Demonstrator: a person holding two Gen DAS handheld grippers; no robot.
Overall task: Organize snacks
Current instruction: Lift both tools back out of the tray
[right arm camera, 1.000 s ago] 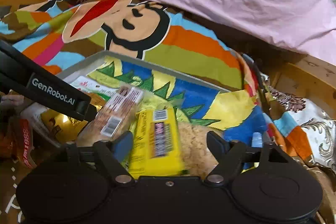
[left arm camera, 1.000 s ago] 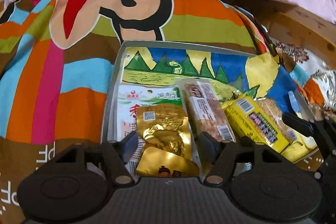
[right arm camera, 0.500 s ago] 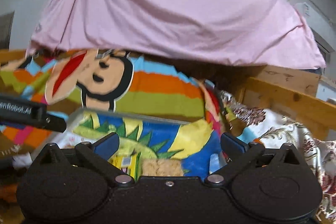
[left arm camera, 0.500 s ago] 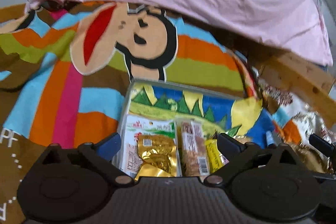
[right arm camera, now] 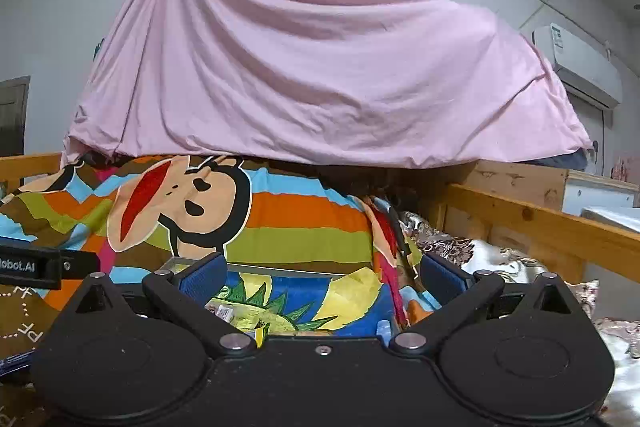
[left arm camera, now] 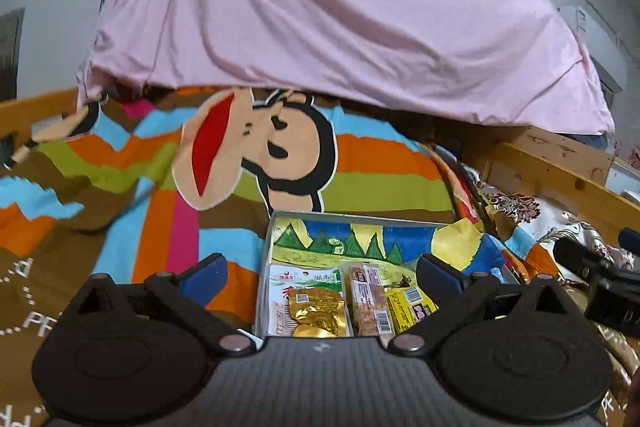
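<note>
A metal tray (left arm camera: 269, 247) with a cartoon landscape print lies on the striped blanket. In it lie a white snack pack (left arm camera: 280, 291), a gold foil pouch (left arm camera: 316, 311) on top of it, a brown bar (left arm camera: 368, 303) and a yellow packet (left arm camera: 408, 307), side by side at the near end. My left gripper (left arm camera: 322, 275) is open and empty, raised above and behind the snacks. My right gripper (right arm camera: 322, 275) is open and empty, raised over the tray (right arm camera: 280, 269); only a bit of packet (right arm camera: 224, 311) shows there.
A striped monkey-print blanket (left arm camera: 280, 163) covers the bed. A pink sheet (right arm camera: 320, 75) hangs behind. A wooden bed rail (right arm camera: 540, 223) runs on the right, floral fabric (right arm camera: 480, 255) beside it. The other gripper's body shows at each view's edge (left arm camera: 600, 283).
Both grippers have opened wider and pulled up and back from the tray. The snacks stay in the tray and now look smaller and lower in both views.
</note>
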